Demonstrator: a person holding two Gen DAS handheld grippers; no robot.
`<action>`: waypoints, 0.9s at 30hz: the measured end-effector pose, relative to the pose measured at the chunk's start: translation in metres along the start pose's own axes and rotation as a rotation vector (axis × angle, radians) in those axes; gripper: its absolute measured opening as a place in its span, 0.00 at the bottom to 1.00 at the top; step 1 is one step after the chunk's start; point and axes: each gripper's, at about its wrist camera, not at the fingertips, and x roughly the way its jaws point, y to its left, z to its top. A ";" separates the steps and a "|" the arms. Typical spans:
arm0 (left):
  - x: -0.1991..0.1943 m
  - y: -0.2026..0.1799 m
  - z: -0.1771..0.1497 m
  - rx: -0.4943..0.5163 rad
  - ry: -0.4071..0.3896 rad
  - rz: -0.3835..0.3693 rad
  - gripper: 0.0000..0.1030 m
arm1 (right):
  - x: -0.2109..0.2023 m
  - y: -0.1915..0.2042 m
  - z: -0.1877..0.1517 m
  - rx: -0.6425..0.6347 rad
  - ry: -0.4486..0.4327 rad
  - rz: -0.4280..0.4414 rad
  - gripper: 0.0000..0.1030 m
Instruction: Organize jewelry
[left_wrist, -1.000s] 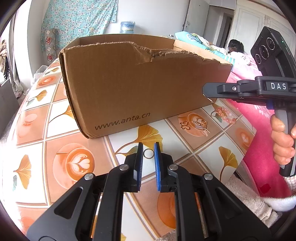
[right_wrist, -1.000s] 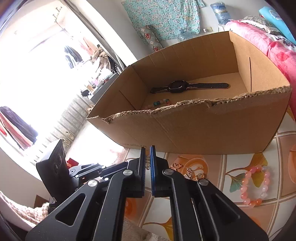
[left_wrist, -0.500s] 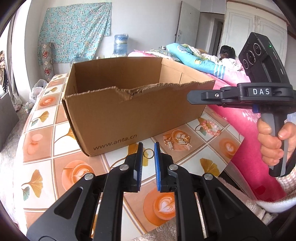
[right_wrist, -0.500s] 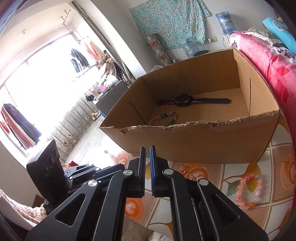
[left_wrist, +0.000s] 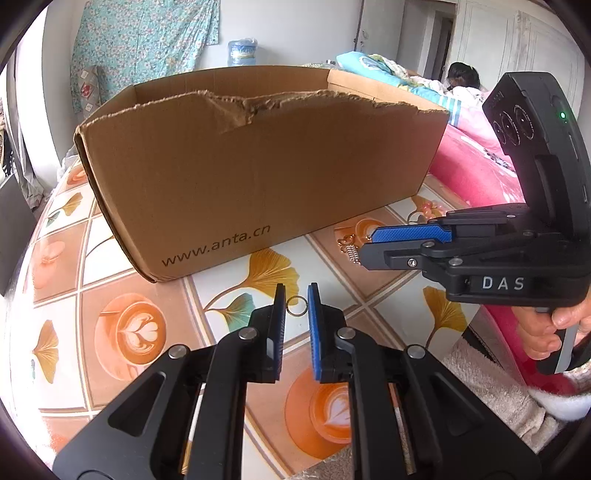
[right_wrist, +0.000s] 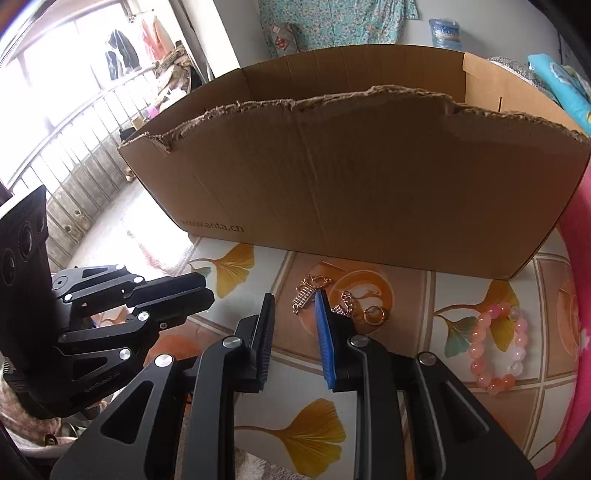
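Note:
A brown cardboard box (left_wrist: 258, 177) stands on the patterned table; it also shows in the right wrist view (right_wrist: 369, 177). My left gripper (left_wrist: 296, 295) hangs low over a thin metal ring (left_wrist: 296, 305) that lies between its fingertips, jaws slightly apart. My right gripper (right_wrist: 293, 304) is open just above gold earrings (right_wrist: 308, 290), with a gold hoop (right_wrist: 375, 315) to its right. A pink bead bracelet (right_wrist: 496, 343) lies further right. The right gripper also shows in the left wrist view (left_wrist: 373, 245).
The table (left_wrist: 122, 332) has a tile pattern of leaves and coffee cups. A pink bed (left_wrist: 469, 170) runs along the right side. A person (left_wrist: 461, 75) lies in the background. The left gripper's body (right_wrist: 110, 317) sits left in the right wrist view.
Both grippers have come down closer to the table. The right gripper has opened from shut and now hangs over the earrings. The left jaws have widened slightly around the ring.

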 end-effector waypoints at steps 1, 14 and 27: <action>0.001 0.001 0.000 -0.004 0.001 0.001 0.10 | 0.002 0.002 0.000 -0.006 0.005 -0.004 0.22; 0.008 0.007 0.001 -0.030 -0.007 -0.007 0.10 | 0.015 0.028 0.008 -0.118 0.034 -0.135 0.05; -0.001 0.007 0.000 -0.032 -0.027 -0.007 0.10 | -0.011 -0.005 0.006 -0.005 0.011 -0.038 0.05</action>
